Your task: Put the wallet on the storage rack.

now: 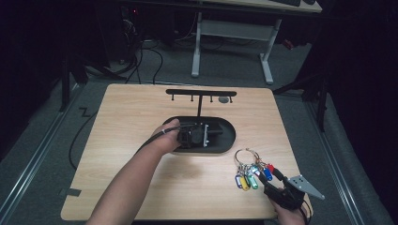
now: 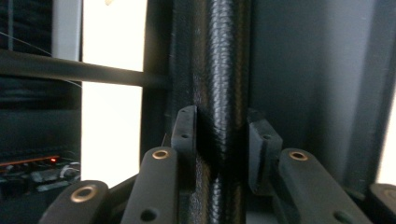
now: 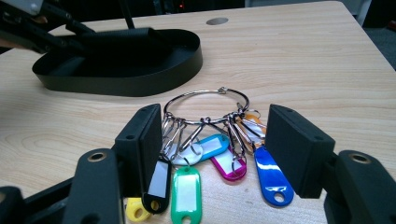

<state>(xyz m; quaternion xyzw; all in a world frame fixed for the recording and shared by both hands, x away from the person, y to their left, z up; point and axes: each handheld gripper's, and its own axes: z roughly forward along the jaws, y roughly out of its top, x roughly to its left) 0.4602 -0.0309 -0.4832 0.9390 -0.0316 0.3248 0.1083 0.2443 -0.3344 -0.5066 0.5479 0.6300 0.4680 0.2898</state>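
Two hand-held grippers: left [image 2: 219,140] clamps stand post [image 2: 223,70], right [image 3: 212,144] straddles key ring [image 3: 205,105]

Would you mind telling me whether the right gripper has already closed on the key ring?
No, the right gripper is open, its fingers standing apart on either side of the key ring with its coloured tags on the table.
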